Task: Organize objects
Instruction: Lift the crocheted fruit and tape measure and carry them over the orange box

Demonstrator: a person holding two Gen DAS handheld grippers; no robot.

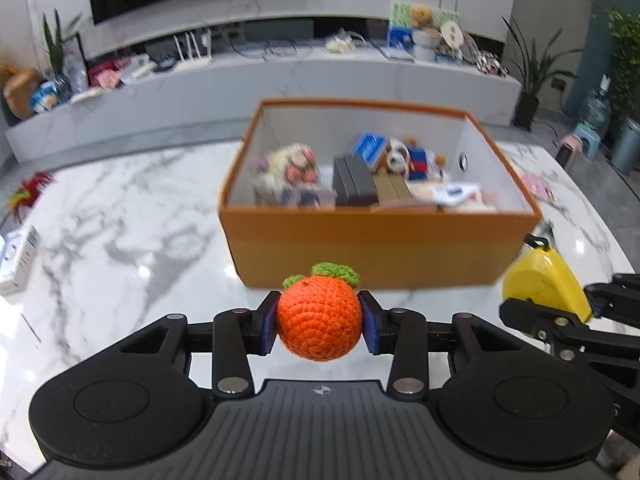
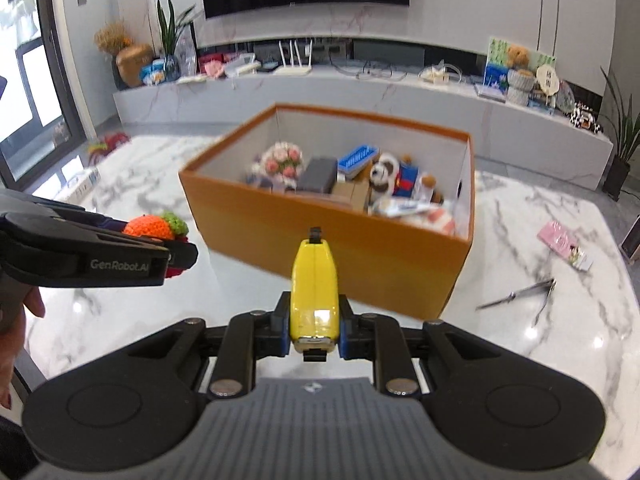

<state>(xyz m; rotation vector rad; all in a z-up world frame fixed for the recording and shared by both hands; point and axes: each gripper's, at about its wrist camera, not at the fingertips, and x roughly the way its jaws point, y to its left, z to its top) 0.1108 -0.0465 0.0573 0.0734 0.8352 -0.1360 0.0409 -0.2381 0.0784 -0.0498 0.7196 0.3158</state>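
Observation:
My left gripper is shut on a crocheted orange with green leaves and holds it above the marble table, just before the orange box's near wall. My right gripper is shut on a yellow tape measure, also raised in front of the box. The open orange box holds several items: a flower bouquet, dark boxes, a blue box, a plush dog. In the right wrist view the box lies ahead and the left gripper with the orange shows at the left.
On the marble table, a white packet and colourful feathers lie at the left. Metal tongs and a pink card lie right of the box. A cluttered TV shelf stands behind.

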